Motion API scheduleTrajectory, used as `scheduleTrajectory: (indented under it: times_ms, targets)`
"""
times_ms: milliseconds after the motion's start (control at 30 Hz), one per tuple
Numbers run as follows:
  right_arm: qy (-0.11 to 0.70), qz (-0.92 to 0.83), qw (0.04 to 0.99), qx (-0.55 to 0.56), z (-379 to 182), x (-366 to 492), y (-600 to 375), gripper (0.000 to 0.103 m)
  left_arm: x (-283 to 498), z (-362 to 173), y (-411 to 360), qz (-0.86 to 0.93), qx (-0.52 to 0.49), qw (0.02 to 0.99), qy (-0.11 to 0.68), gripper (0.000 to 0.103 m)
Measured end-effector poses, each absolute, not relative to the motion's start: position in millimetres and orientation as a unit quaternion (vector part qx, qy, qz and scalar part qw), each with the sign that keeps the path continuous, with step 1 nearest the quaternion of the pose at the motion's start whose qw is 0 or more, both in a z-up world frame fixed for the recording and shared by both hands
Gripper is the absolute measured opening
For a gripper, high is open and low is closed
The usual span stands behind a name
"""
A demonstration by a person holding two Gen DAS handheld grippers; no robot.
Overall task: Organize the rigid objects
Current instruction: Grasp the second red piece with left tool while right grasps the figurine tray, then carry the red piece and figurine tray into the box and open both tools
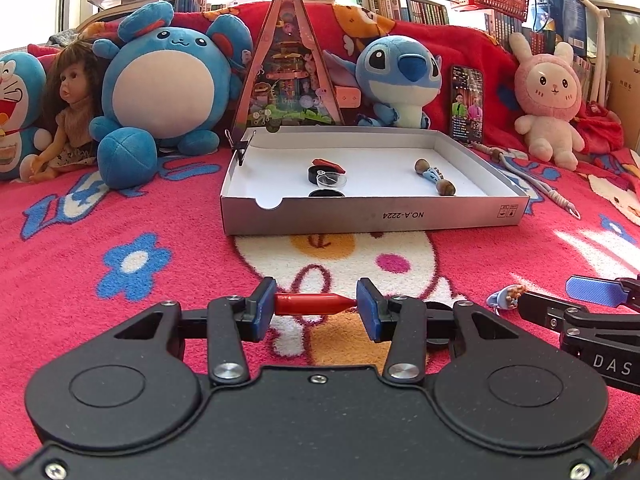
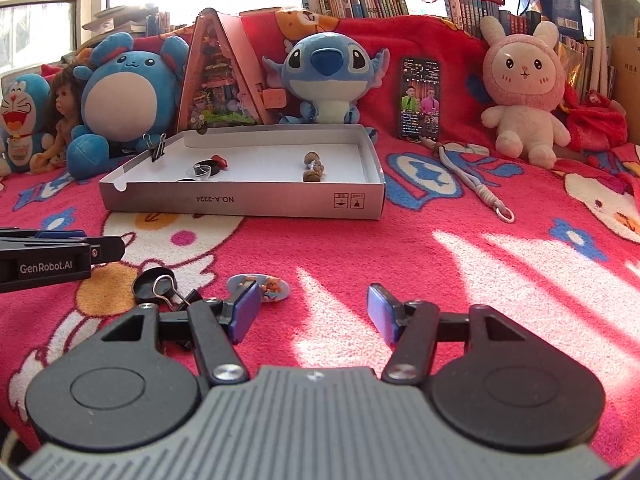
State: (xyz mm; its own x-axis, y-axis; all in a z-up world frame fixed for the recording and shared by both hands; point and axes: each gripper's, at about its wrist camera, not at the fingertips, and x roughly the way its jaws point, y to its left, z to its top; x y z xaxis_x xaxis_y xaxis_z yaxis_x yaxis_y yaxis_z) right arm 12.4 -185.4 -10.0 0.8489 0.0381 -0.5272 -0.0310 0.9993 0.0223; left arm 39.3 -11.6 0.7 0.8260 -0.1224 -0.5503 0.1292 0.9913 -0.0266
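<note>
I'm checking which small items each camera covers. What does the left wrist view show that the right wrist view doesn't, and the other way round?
Only the left wrist view: the red pointed piece clamped end to end in the left gripper.

Only the right wrist view: the black round lid and black binder clip lying on the blanket, and the right gripper open with nothing between its pads.

Both: the white cardboard box holding small items, the bear hair clip on the blanket, and the plush toys behind.
</note>
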Motion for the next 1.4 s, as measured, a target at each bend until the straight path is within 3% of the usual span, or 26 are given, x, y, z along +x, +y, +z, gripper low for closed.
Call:
scheduleTrajectory:
  times_ms: [400,633,767,1267,1400]
  targets:
    - [0.286,0.033,0.957,0.024,-13,32,-167,0.071,43,2,-10,-0.064,0.004,0.956,0.286,0.042]
    - [0.292,0.049,0.955,0.03,-14,36,-170,0.061,47,3,-9,-0.064,-0.002,0.956,0.287,0.042]
    - [0.293,0.051,0.954,0.03,-14,37,-169,0.045,50,5,-9,-0.067,-0.002,0.955,0.287,0.042]
    - [0.253,0.064,0.964,0.045,26,75,-186,0.044,115,48,-7,-0.107,-0.025,0.951,0.287,0.042]
    - [0.254,0.07,0.963,0.06,46,111,-199,0.044,162,62,-5,-0.143,-0.055,0.931,0.331,0.042]
